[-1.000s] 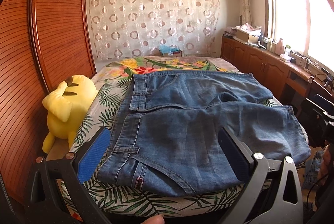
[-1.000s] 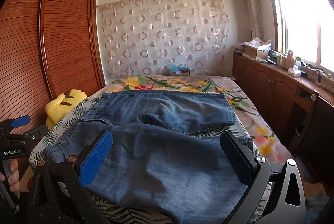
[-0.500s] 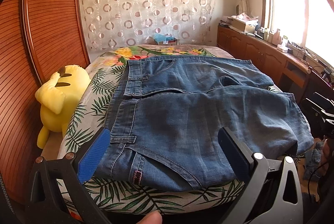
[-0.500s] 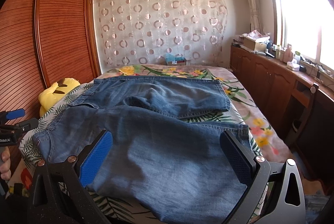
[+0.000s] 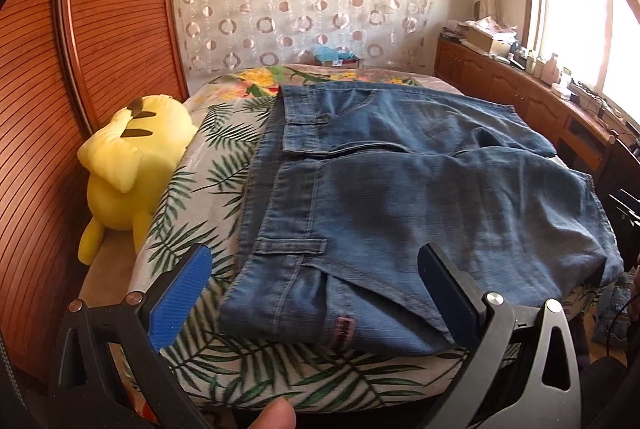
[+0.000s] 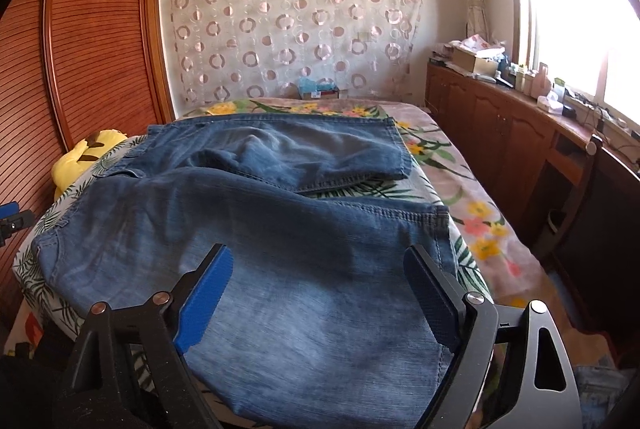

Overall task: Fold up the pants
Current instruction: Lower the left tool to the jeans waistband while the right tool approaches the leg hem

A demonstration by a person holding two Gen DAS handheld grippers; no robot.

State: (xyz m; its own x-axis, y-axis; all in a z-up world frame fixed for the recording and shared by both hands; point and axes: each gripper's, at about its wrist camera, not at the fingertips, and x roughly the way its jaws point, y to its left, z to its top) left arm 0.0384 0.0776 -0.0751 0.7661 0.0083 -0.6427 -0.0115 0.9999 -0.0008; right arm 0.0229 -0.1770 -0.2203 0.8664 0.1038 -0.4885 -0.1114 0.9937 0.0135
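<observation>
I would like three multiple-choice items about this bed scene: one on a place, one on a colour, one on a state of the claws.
1. Where is the yellow plush toy?
A. On top of the jeans
B. Beside the bed, on the wardrobe side
C. On the window counter

2. What colour are the jeans?
A. Black
B. Blue
C. White

3. How do the left claw and right claw stand?
A. Both open, holding nothing
B. Both shut on the jeans
C. Only the left open

Answers:
1 B: it sits between the bed and the wardrobe.
2 B: blue denim shows in both views.
3 A: the jaws stand wide apart, over the fabric.
</observation>
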